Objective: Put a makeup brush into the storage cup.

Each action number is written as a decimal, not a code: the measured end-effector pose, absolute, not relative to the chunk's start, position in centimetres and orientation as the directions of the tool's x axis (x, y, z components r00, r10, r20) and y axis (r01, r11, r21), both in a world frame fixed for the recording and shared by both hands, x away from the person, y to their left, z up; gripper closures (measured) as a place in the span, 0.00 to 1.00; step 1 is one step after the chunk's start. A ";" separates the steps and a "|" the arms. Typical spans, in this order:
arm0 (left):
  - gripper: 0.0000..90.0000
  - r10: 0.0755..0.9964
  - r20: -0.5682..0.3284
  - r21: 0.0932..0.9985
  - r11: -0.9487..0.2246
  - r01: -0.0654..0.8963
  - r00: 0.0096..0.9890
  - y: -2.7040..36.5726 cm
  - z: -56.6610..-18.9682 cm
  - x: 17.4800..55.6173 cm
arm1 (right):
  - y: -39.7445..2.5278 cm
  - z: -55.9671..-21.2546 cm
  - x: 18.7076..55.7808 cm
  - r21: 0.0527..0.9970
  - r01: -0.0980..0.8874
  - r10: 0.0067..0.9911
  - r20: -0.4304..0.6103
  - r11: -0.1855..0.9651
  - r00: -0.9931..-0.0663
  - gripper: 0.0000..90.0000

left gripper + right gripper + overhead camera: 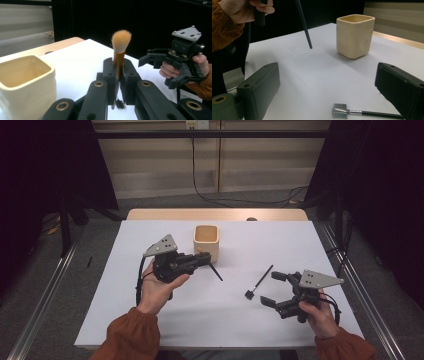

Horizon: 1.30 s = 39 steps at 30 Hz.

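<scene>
My left gripper (204, 258) is shut on a makeup brush (121, 41) with a tan bristle head and a copper ferrule. It is held off the table just in front of the cream square cup (206, 241). The brush's dark handle (216, 272) slants down and right, its tip (309, 45) hanging above the tabletop. A small comb-headed brush (259, 282) with a thin black handle lies flat on the white table. My right gripper (269, 288) stands open just right of it, and the comb head (340, 110) lies between its jaws.
The cream cup (355, 35) stands upright at the table's middle back, empty as far as I see. The white tabletop (165, 320) has free room at front and left. A wooden strip (150, 214) runs along the far edge. Dark curtains stand at both sides.
</scene>
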<state>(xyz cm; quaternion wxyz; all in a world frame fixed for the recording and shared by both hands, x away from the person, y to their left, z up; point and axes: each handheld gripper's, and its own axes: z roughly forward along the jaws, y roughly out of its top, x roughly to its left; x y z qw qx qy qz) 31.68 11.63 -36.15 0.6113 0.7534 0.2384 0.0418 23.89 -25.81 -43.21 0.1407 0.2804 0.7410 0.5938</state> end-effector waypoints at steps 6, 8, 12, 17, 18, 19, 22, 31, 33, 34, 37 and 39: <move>0.93 0.423 -0.221 0.943 -0.136 0.303 0.879 12.0 -35.7 32.3 | -26.0 -43.4 23.9 0.958 0.247 0.582 0.117 0.148 -0.805 0.06; 0.93 0.428 -0.216 0.944 -0.136 0.299 0.878 12.2 -35.4 32.5 | -26.0 -43.6 24.0 0.955 0.258 0.587 0.126 0.148 -0.800 0.06; 0.93 0.443 -0.207 0.947 -0.134 0.293 0.872 12.5 -34.7 32.9 | -26.0 -43.6 24.0 0.955 0.257 0.587 0.123 0.149 -0.800 0.06; 0.93 0.458 -0.206 0.947 -0.130 0.295 0.865 12.7 -34.4 33.3 | -26.2 -43.6 24.0 0.956 0.258 0.597 0.124 0.143 -0.793 0.04; 0.93 0.455 -0.209 0.945 -0.134 0.299 0.866 12.7 -34.4 33.3 | -26.2 -43.6 24.0 0.956 0.257 0.596 0.124 0.143 -0.793 0.04; 0.93 0.452 -0.211 0.944 -0.134 0.300 0.867 12.7 -34.3 33.4 | -26.1 -43.6 24.0 0.956 0.256 0.596 0.124 0.142 -0.793 0.04; 0.93 0.463 -0.203 0.947 -0.132 0.293 0.863 12.6 -34.1 33.6 | -26.2 -43.6 24.0 0.956 0.256 0.598 0.123 0.142 -0.792 0.03; 0.93 0.501 -0.189 0.952 -0.116 0.282 0.844 13.2 -33.1 35.2 | -26.2 -43.6 24.0 0.956 0.257 0.610 0.118 0.145 -0.784 0.00; 0.93 0.511 -0.183 0.952 -0.121 0.281 0.840 13.1 -32.9 35.7 | -26.2 -43.6 24.0 0.955 0.258 0.609 0.120 0.145 -0.784 0.00; 0.93 0.512 -0.180 0.952 -0.123 0.279 0.840 13.1 -32.8 36.0 | -26.2 -43.6 24.0 0.956 0.257 0.610 0.118 0.145 -0.783 0.00; 0.93 0.518 -0.181 0.953 -0.119 0.280 0.836 12.9 -32.6 36.6 | -26.1 -43.6 24.0 0.956 0.256 0.612 0.117 0.145 -0.782 0.00; 0.93 0.525 -0.176 0.952 -0.124 0.280 0.833 12.8 -32.5 36.9 | -26.1 -43.6 24.0 0.955 0.258 0.613 0.117 0.147 -0.782 0.00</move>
